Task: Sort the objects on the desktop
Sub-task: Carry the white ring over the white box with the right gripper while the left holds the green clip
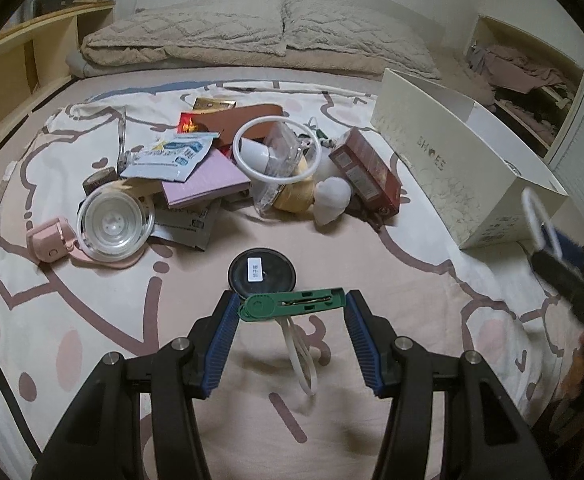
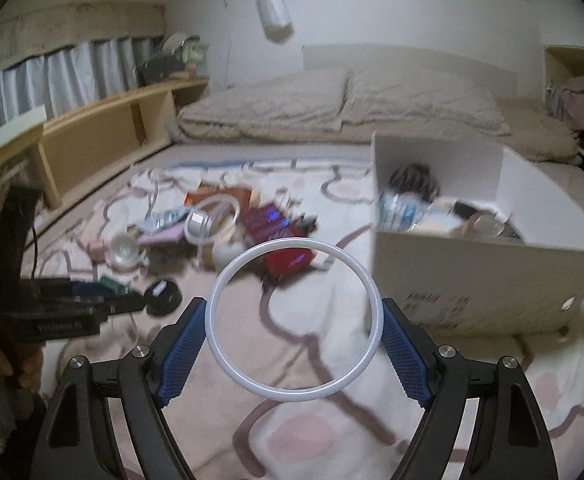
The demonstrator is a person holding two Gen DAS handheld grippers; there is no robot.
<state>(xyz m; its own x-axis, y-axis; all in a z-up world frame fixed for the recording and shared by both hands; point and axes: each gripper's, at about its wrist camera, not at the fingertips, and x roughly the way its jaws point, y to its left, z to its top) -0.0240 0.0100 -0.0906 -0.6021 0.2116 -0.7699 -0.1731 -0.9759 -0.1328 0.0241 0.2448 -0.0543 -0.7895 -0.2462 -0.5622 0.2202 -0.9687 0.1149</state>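
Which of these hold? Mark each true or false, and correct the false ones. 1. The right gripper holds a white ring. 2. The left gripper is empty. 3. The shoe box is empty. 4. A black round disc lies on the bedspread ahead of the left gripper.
1. True: the right gripper is shut on the white ring, held across its width.
2. False: the left gripper is shut on a green plastic tool.
3. False: the shoe box already holds several items.
4. True: the black round disc lies on the bedspread.
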